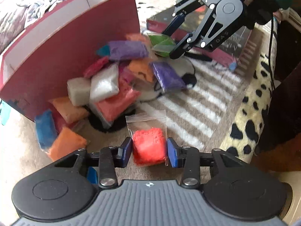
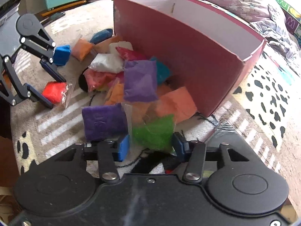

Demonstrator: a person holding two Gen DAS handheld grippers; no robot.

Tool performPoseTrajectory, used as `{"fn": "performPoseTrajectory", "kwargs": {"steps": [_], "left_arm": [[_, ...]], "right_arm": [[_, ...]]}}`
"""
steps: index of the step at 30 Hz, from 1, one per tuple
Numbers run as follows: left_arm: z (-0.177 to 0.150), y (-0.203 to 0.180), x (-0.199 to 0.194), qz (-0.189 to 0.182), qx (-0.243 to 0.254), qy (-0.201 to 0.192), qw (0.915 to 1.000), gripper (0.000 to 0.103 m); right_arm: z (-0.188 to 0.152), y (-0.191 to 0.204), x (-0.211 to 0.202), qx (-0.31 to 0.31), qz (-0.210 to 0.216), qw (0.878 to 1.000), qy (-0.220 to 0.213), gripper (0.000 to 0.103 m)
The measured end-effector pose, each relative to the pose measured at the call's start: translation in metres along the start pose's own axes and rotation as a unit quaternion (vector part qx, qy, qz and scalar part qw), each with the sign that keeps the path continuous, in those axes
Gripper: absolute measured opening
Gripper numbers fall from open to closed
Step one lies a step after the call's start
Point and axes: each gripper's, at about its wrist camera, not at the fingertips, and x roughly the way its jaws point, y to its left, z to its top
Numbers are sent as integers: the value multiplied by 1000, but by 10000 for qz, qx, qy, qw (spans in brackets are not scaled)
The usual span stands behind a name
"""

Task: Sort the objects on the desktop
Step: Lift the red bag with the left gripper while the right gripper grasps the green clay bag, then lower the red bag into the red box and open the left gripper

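A red clay bag (image 1: 148, 141) rests on the rug, and my left gripper (image 1: 149, 151) is shut on it, a blue pad pressing each side. The right wrist view shows that same red bag (image 2: 54, 91) between the left gripper's fingers (image 2: 57, 93). My right gripper (image 2: 152, 146) is shut on a green clay bag (image 2: 153, 131) at the near edge of the pile. From the left wrist view, the green bag (image 1: 162, 45) sits in the right gripper (image 1: 168, 45) at upper right.
A tall red box (image 2: 188, 66) with a white inside stands behind a heap of several coloured clay bags (image 1: 112, 86). A purple bag (image 2: 104, 120) lies just left of the green one. A striped, spotted rug (image 1: 197, 109) covers the floor. Bedding lies beyond the box.
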Motion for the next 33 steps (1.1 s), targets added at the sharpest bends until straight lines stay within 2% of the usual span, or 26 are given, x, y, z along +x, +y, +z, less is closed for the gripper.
{"fn": "performPoseTrajectory", "kwargs": {"steps": [4, 8, 16, 20, 27, 33], "left_arm": [[13, 9, -15, 194, -79, -246, 9995, 39], [36, 23, -37, 472, -335, -698, 9959, 39], [80, 51, -55, 1198, -1061, -1427, 9767, 39], [93, 61, -46, 1468, -1382, -1537, 9673, 39], [113, 74, -34, 1679, -1743, -1717, 9550, 39], [126, 82, -16, 1720, -1980, -1735, 9493, 39]], "right_arm": [[-2, -7, -8, 75, -91, 9999, -46, 48], [-3, -7, -15, 66, -113, 9999, -102, 47], [-2, -9, -22, 137, -137, 9997, -180, 47], [-2, -9, -26, 150, -114, 9996, -232, 47], [0, -8, -28, 213, -22, 9993, -313, 47], [3, -3, -28, 163, 51, 9993, -332, 47]]}}
